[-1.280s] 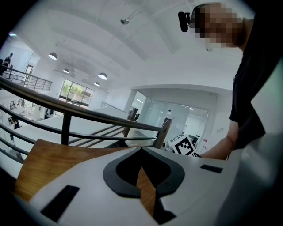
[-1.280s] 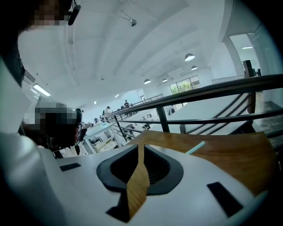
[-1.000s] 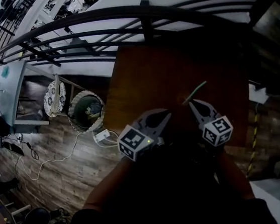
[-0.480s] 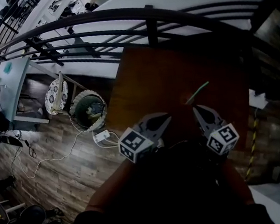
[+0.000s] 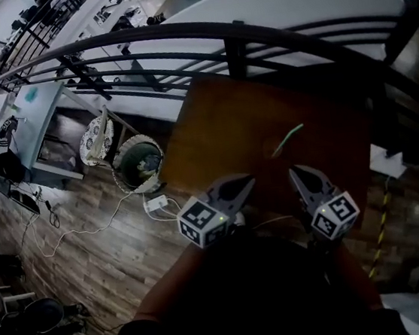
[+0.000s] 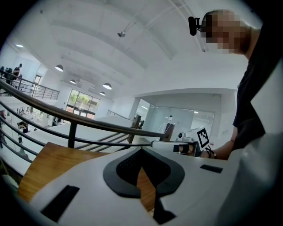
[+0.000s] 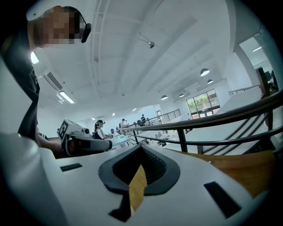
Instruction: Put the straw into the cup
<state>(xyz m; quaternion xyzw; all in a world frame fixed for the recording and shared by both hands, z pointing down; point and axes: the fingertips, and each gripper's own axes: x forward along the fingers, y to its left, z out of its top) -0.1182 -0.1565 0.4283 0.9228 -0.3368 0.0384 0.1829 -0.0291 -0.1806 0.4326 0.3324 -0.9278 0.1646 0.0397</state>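
Head view: the left gripper and right gripper hover over the near edge of the wooden table, both empty with jaws together, likely poised to reach the green straw lying flat at 12 o'clock from the right one; no cup shows. Left gripper view: closed tips, railing beyond; straw hidden. Right gripper view: likewise closed; tabletop cut off, straw not made out.

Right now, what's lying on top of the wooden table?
Only a green straw shows on the wooden table; no cup in sight. The left tool and right tool cover its near edge.
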